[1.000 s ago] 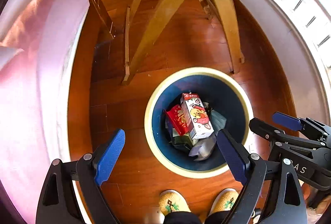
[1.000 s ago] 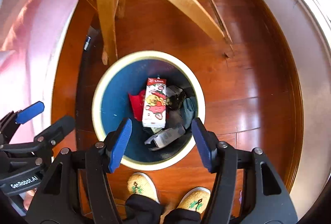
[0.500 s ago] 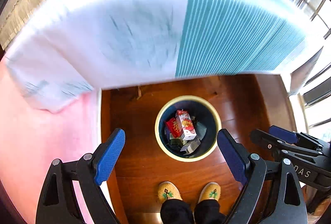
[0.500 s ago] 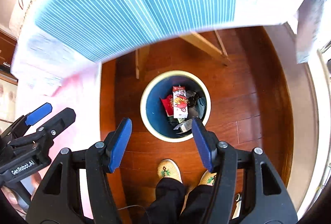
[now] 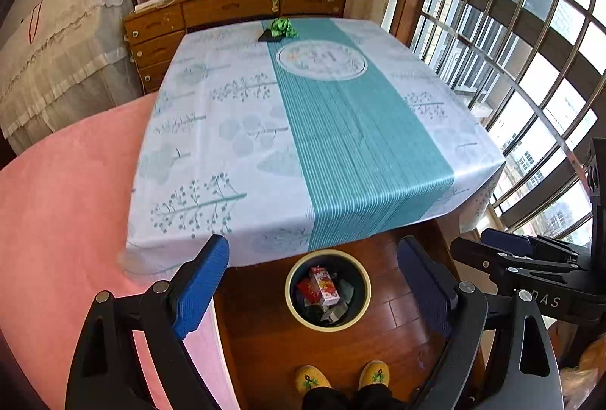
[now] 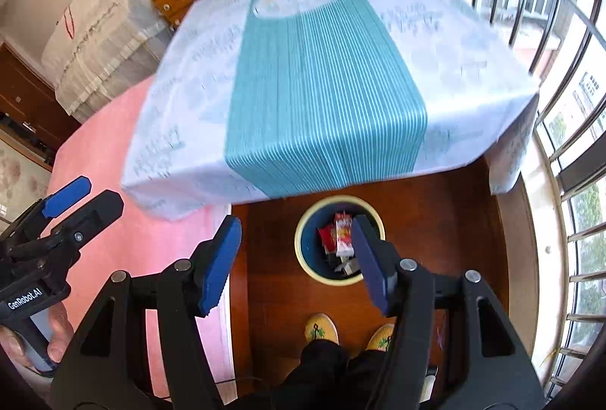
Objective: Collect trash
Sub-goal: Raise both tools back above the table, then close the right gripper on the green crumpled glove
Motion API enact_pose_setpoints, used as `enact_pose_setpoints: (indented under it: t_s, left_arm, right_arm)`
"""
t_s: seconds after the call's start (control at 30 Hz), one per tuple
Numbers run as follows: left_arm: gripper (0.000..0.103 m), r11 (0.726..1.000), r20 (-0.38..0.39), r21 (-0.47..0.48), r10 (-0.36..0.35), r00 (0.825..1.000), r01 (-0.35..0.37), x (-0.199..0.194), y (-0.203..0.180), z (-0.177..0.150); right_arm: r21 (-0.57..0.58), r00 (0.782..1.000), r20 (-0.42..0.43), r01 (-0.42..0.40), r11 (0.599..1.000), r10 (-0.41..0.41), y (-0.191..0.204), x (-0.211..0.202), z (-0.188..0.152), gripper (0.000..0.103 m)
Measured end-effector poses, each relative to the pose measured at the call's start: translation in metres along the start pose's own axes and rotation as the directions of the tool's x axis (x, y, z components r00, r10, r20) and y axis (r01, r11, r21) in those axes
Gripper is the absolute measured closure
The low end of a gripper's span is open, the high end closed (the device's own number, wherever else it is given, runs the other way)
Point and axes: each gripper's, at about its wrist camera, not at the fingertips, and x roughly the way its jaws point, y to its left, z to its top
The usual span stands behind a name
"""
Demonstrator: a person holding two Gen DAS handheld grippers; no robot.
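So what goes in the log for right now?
left gripper: open, empty | right gripper: open, empty | bin: holds trash | table: green bow

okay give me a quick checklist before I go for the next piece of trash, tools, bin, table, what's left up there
1. Left tool empty and open: ok, nothing between its blue pads.
2. Right tool empty and open: ok, jaws apart, nothing held.
3. Trash bin on the floor in front of the slippers: ok, upright, with a juice carton and wrappers inside.
4. Room left in the bin: ok, contents sit below the rim.
5. Trash left on the table: cannot tell; only a green crumpled item on a dark flat piece at the far edge shows, and it may not be trash.
6. Path across the tablecloth to it: ok, nothing in between.
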Motion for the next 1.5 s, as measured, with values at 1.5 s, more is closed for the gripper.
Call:
enact_pose_setpoints:
  t_s: [1.5]
  left_arm:
    - [0.011,0.948,-0.063,-0.111,0.292,0.954,-0.298,0.344,0.082,0.478]
  right_arm:
    - [-0.344,0.987,0.04,-0.132,0.929,0.155,0.002,0.282,0.568,0.044]
